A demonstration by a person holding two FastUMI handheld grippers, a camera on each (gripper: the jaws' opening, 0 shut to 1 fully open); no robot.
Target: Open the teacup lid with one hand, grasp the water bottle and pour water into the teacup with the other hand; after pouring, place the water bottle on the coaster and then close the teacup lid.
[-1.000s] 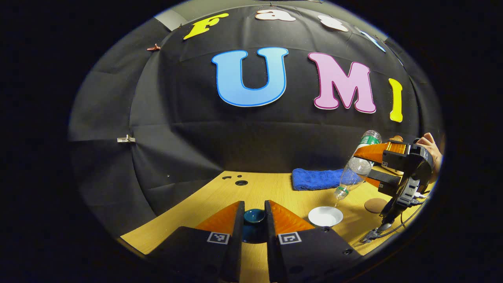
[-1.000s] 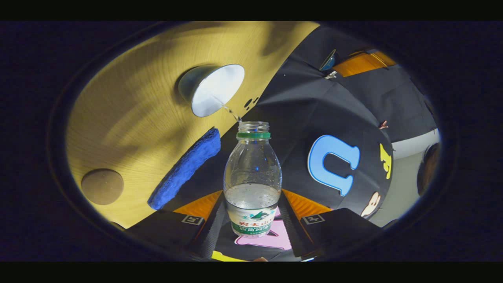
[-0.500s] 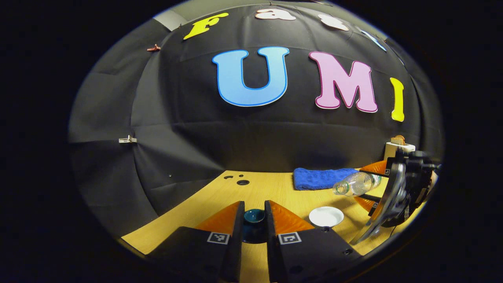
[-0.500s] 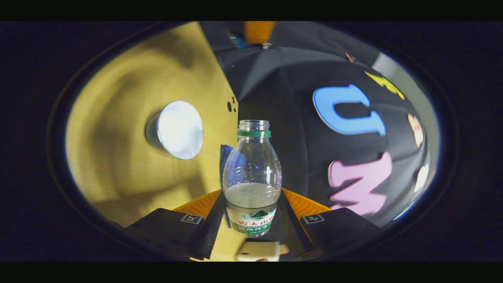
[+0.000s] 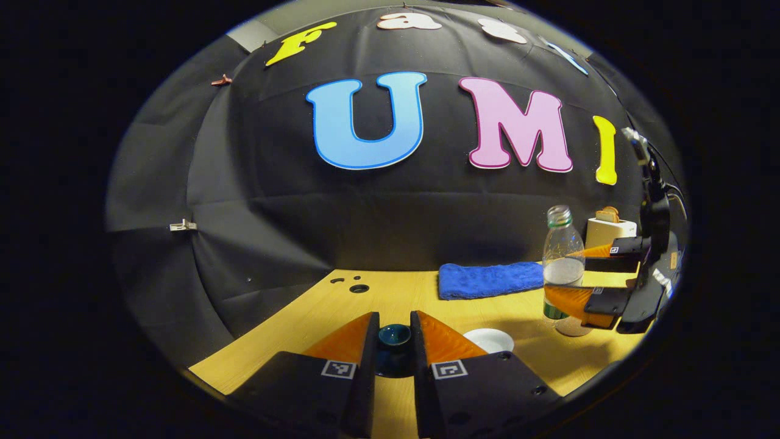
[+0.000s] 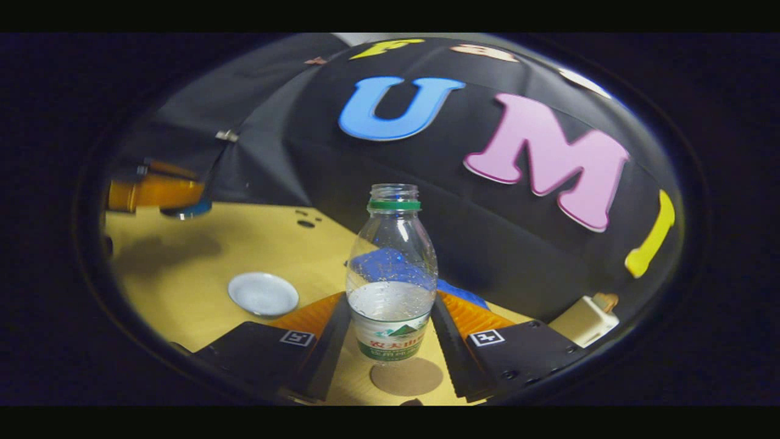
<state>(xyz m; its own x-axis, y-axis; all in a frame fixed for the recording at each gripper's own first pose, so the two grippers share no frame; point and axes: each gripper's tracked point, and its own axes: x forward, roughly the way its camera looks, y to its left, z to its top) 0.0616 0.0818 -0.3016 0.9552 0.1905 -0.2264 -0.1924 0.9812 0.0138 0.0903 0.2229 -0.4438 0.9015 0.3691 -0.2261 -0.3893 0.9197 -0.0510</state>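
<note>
— What's on the wooden table [image 5: 414,292]?

— A blue towel [image 5: 487,279] by the black cloth wall, the open teacup [image 6: 263,293] mid-table.

— The grippers?

— Right gripper [image 6: 390,341] pinches the upright water bottle [image 6: 391,268] just above the coaster [image 6: 406,377]. Left gripper [image 5: 393,353] clamps the teacup lid [image 5: 394,336] near the front edge.

My left view sits low over the light wooden bench [image 5: 426,292], facing the wall; my right view faces likewise, sharing the folded blue towel [image 5: 490,279].

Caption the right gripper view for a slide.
Right gripper holds the upright clear plastic water bottle just above the round brown coaster.
</note>
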